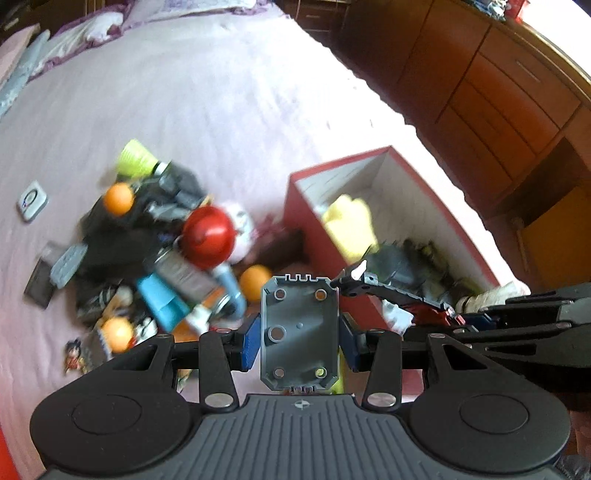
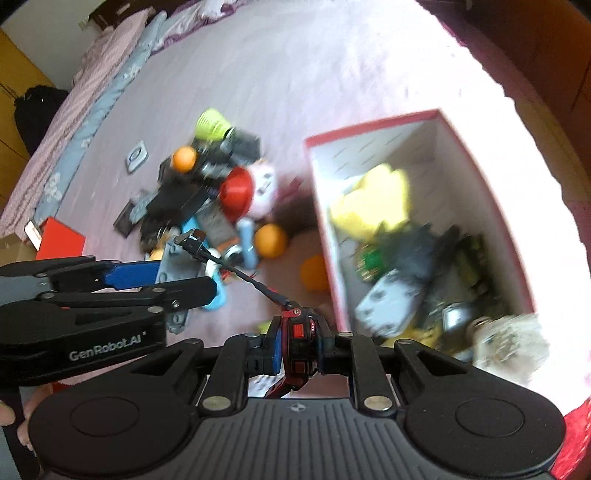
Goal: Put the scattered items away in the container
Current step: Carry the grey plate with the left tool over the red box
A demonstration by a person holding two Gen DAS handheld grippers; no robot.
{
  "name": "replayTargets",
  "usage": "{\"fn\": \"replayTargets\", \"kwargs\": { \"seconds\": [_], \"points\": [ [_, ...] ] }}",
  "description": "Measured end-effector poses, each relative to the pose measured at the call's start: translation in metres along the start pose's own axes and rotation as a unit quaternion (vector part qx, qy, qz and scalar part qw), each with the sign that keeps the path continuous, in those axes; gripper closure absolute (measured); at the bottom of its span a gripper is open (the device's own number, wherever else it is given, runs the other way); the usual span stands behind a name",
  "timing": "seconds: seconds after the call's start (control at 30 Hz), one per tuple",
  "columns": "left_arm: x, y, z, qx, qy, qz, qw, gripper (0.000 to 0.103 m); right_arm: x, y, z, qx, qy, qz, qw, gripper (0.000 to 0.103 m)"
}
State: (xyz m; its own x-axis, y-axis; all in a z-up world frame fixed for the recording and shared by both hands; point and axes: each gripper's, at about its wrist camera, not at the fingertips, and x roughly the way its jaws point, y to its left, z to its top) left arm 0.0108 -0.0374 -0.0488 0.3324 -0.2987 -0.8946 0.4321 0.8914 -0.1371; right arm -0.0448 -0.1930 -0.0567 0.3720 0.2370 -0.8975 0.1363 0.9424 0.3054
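My left gripper is shut on a grey plastic plate with round holes, held upright above the bed. My right gripper is shut on a red-and-black gadget; a black cord runs from it up to the left. Both hover beside the red box, which holds a yellow plush, a grey block and dark items. Left of the box lies a pile: a red bowl, orange balls, a yellow-green cup and a blue piece.
The pink bedsheet stretches far beyond the pile. Wooden drawers stand past the bed's right edge. A small white square lies left of the pile. A red lid lies at the left, with pillows at the far end.
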Motion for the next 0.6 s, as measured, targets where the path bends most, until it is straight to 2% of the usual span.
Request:
{"fn": "replayTargets", "kwargs": {
  "seconds": [0.1, 0.27, 0.43, 0.6],
  "points": [
    [0.005, -0.02, 0.014, -0.006, -0.001, 0.01, 0.9999, 0.058, -0.007, -0.022, 0.007, 0.007, -0.003, 0.002, 1.0, 0.085],
    [0.015, -0.053, 0.032, 0.01, 0.008, 0.037, 0.9992, 0.058, -0.015, -0.056, 0.014, 0.022, -0.005, 0.005, 1.0, 0.085],
    [0.021, -0.084, 0.043, 0.038, 0.018, 0.041, 0.9983, 0.058, -0.017, -0.08, 0.013, 0.047, -0.006, 0.003, 0.999, 0.085],
    [0.025, -0.102, 0.047, 0.035, 0.028, 0.036, 0.9983, 0.058, -0.02, -0.091, 0.012, 0.061, -0.01, 0.003, 0.998, 0.085]
  ]
}}
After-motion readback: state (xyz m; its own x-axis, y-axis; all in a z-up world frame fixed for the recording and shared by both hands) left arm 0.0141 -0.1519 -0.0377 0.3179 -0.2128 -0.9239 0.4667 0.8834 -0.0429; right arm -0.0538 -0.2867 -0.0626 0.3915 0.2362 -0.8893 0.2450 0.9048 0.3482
